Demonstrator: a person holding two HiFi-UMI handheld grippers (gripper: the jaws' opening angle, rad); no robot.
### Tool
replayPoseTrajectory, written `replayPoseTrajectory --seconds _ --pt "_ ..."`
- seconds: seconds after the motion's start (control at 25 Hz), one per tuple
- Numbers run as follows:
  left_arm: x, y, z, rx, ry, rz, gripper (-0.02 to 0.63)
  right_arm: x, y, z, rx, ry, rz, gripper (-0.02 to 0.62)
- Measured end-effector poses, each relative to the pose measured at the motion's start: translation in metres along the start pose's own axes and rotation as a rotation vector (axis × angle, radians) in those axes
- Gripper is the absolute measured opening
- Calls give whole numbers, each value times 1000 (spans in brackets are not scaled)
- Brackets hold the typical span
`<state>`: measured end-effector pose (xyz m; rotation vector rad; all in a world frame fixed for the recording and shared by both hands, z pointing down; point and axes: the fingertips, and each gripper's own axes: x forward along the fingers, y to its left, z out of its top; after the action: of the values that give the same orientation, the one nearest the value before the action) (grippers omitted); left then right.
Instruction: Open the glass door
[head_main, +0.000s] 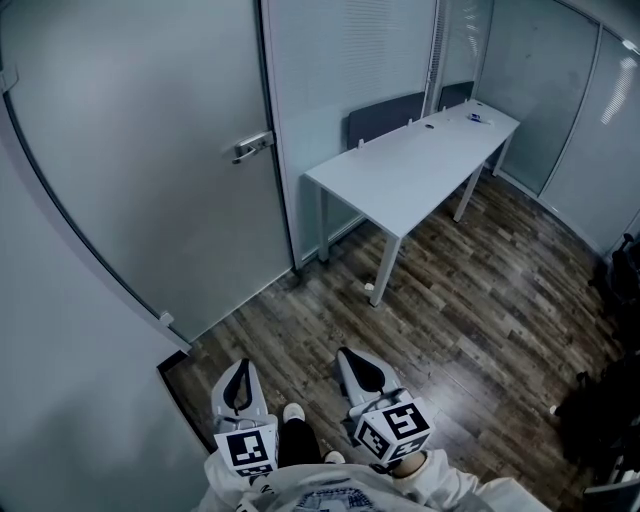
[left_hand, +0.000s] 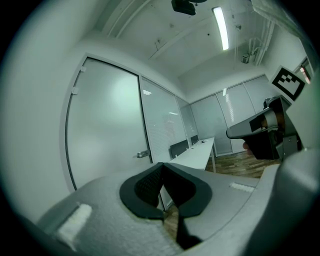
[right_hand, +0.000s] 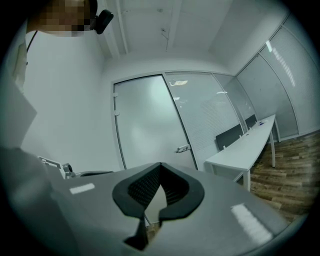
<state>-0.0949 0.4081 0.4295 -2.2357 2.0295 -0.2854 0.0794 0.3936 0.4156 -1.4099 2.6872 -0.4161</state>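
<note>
A: Starting from the left, how far had the door job got?

B: Nowhere, as far as I could judge. The glass door (head_main: 130, 150) filled the left of the head view, frosted, and it sat closed in its frame, with no gap showing along its edge

A: And the handle?

B: The lever handle (head_main: 252, 147) was at the door's right edge, lying level, with nothing on it or near it

A: Where were the claws, then?

B: Low in the head view, close to the person's body and well apart from the door. The left gripper (head_main: 240, 375) pointed level toward the door, its jaws closed tip to tip with nothing between them. Its own view showed the door and handle far beyond the tips

A: The right one?

B: The right gripper (head_main: 358, 368) was just beside the left and held the same way, with its jaws together at the tips and empty too. In its own view the handle showed a little right of the jaws, well off

A: Anything further right that mattered?

B: A long white table (head_main: 420, 165) with dark chairs (head_main: 385, 118) behind it stood right of the door on the wood floor (head_main: 470, 290). I judged it clear of the way to the handle

A: So what was left?

B: All of it, by my reckoning: go up to the door, get a claw onto the lever, press it down and swing the door. Which way it would swing I couldn't tell
</note>
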Motion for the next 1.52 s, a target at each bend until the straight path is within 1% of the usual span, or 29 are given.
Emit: replayPoseTrajectory --seconds 0.36,0.8,1.08,1.52 --pt "47 14 -9 -12 -3 -17 5 41 -16 -1 -15 15 -16 3" --pt "152 72 -23 -17 16 -24 5 161 -39 5 -12 36 -30 3" --pt "220 111 -32 -22 33 -41 5 237 -52 6 -4 59 -55 3" --pt "304 158 -39 -30 16 -72 5 325 -65 17 -23 56 -94 3"
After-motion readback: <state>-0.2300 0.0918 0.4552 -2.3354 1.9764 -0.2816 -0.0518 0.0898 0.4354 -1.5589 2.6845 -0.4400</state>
